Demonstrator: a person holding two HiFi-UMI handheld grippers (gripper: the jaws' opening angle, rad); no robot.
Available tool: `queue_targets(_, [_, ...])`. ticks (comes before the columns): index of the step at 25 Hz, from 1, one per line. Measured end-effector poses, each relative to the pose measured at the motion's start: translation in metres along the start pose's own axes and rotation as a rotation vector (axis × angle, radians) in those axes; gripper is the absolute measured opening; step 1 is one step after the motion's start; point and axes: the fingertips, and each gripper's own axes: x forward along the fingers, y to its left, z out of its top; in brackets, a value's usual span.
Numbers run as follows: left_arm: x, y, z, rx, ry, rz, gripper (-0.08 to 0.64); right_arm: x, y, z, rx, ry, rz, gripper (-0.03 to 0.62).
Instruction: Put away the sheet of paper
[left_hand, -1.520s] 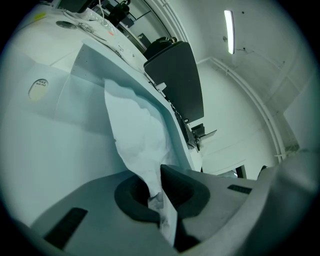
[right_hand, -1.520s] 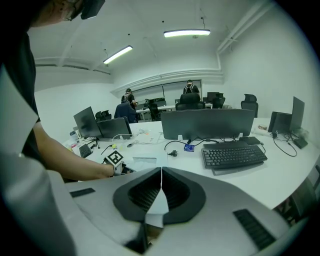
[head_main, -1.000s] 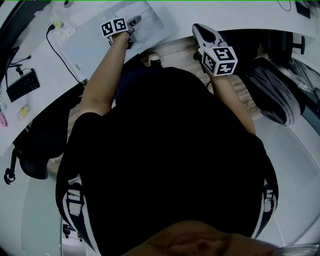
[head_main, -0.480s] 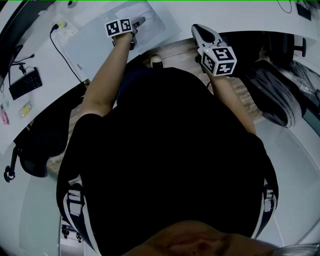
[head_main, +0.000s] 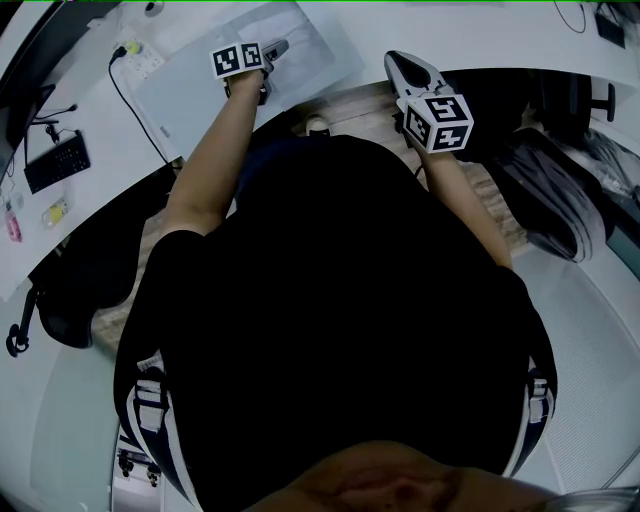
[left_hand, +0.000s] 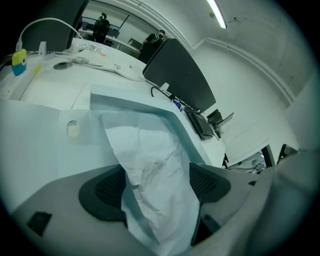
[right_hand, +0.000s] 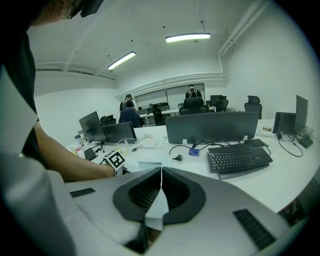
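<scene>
Your left gripper (left_hand: 157, 187), its jaws just opened to their widest, straddles the near end of the crumpled sheet of paper (left_hand: 150, 150) without pressing on it. The sheet lies on the pale blue folder (left_hand: 125, 100) on the desk (head_main: 480, 30), and its long axis runs straight away from you along the line the jaws point. Your right gripper (right_hand: 161, 192), its jaws closed on nothing, is held well apart to the right, so the left is the nearer hand for any further nudge.
</scene>
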Motion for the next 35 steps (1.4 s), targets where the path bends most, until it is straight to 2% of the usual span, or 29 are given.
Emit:
queue_targets(18, [-0.047,0.004,-0.007,-0.020,-0.059,-0.023,0.379,0.017,0.014,0.015,-0.051,-0.018,0.080,0.016])
queue_targets(25, [-0.066,-0.015,-0.008,-0.002,-0.084,-0.069,0.375,0.019,0.020,0.018,-0.061,-0.024,0.114,0.015])
queue_targets(35, [-0.093,-0.047,-0.002,0.043,-0.136,-0.122,0.318,0.022,0.024,0.019,-0.099,-0.015,0.168,0.015])
